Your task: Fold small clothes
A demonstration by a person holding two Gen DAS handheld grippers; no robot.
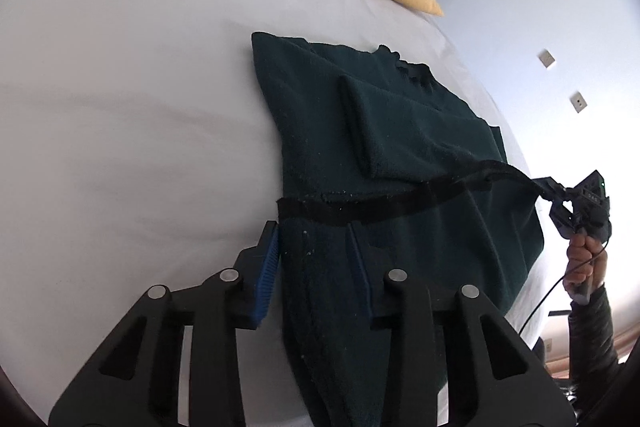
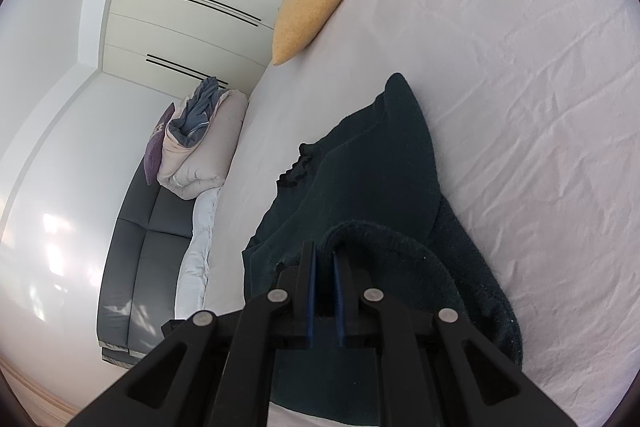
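Black-framed, blue-padded left gripper [image 1: 314, 259] straddled the dark green fleece garment's [image 1: 400, 131] near hem with jaws apart on the white bed [image 1: 120, 87], while the right gripper [image 2: 325, 267] pinched the hem's far end, hem running between them.

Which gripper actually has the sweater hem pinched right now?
The right gripper: its jaws are shut on the dark green sweater's black hem. The left gripper's jaws stand wide open around the fabric.

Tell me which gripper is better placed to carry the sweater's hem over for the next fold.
Right. The right gripper is already shut on the dark green sweater, lifting its black hem. The left gripper has open jaws around the cloth, gripping nothing yet.
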